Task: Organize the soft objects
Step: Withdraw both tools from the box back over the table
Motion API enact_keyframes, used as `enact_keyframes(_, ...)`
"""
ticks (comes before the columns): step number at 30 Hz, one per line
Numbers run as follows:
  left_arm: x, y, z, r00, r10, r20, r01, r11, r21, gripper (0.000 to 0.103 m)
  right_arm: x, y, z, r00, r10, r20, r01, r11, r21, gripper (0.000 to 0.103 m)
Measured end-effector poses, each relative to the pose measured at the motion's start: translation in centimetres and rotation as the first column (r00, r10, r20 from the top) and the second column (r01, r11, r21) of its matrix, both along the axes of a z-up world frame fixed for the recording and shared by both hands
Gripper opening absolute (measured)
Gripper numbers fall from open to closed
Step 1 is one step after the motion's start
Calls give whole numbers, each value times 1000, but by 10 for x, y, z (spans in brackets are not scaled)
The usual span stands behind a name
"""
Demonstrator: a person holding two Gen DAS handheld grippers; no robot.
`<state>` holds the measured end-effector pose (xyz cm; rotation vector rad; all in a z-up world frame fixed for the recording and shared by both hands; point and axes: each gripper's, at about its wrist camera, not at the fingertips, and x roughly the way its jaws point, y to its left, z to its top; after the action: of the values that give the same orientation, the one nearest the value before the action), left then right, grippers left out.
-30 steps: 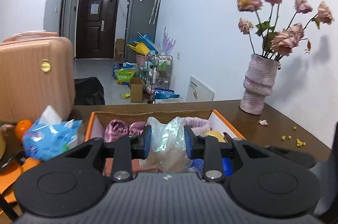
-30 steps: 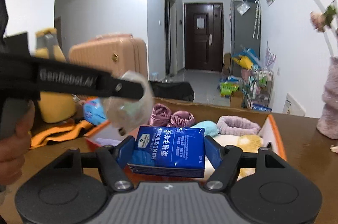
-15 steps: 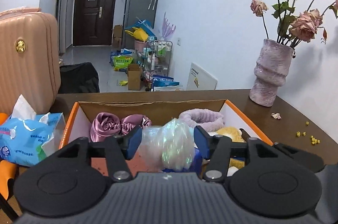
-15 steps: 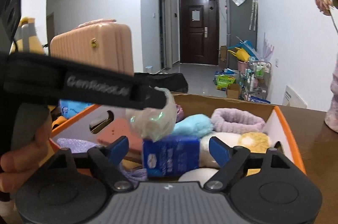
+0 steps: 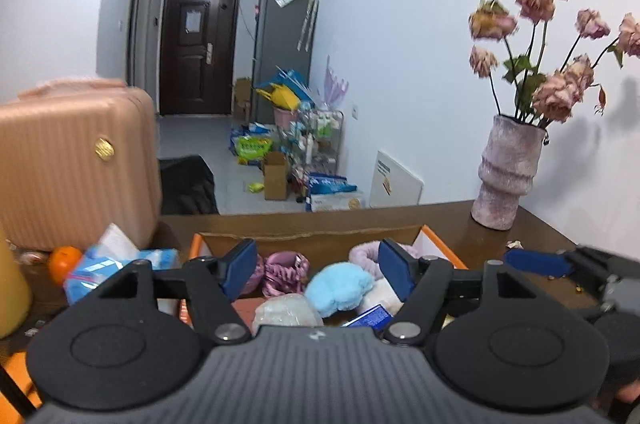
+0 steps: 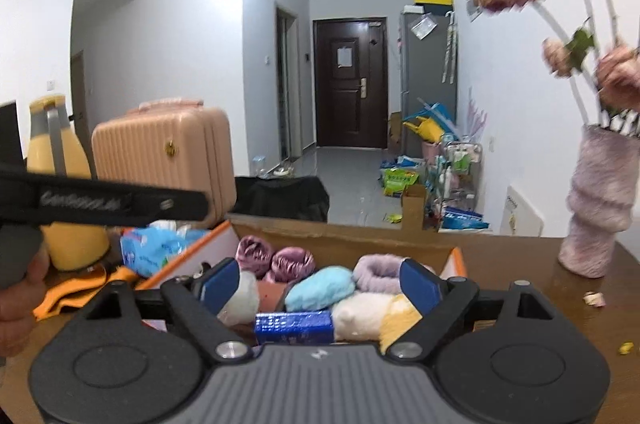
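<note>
An orange-edged cardboard box on the brown table holds soft items: purple satin scrunchies, a light blue plush, a lilac fluffy band, a cream and yellow plush, a blue tissue pack and a clear plastic-wrapped bundle. The box also shows in the left wrist view. My left gripper is open and empty above the box. My right gripper is open and empty above the box too, with the tissue pack lying below it.
A pink vase of dried roses stands at the table's right. A pink suitcase, a yellow bottle, a blue wipes pack and an orange crowd the left. Orange cloth lies beside the box.
My left gripper opened and let the plastic-wrapped bundle drop into the box. My right gripper opened and released the blue tissue pack into the box. Both grippers have pulled back.
</note>
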<state>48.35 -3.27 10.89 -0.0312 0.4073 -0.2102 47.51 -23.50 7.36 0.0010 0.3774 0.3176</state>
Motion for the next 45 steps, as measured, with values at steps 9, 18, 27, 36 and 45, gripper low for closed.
enact_keyframes(9, -89, 6, 22, 978, 96, 186, -114, 989, 90, 101, -65, -31, 41, 995, -69, 69, 67, 998, 19, 92)
enact_keyframes(18, -161, 18, 12, 957, 154, 245, -166, 986, 30, 103, -141, -33, 40, 969, -119, 214, 106, 992, 71, 103)
enact_keyframes(27, -223, 23, 15, 947, 160, 277, -173, 985, 23, 103, -194, -30, 41, 967, -111, 228, 98, 993, 66, 103)
enact_keyframes(36, -319, 38, -23, 951, 179, 253, -192, 981, 27, 103, -286, -24, -5, 983, -72, 167, 69, 997, 22, 103)
enact_keyframes(45, -424, 45, -61, 951, 196, 240, -212, 976, 41, 103, -397, -23, -44, 986, -56, 155, 55, 998, 11, 103)
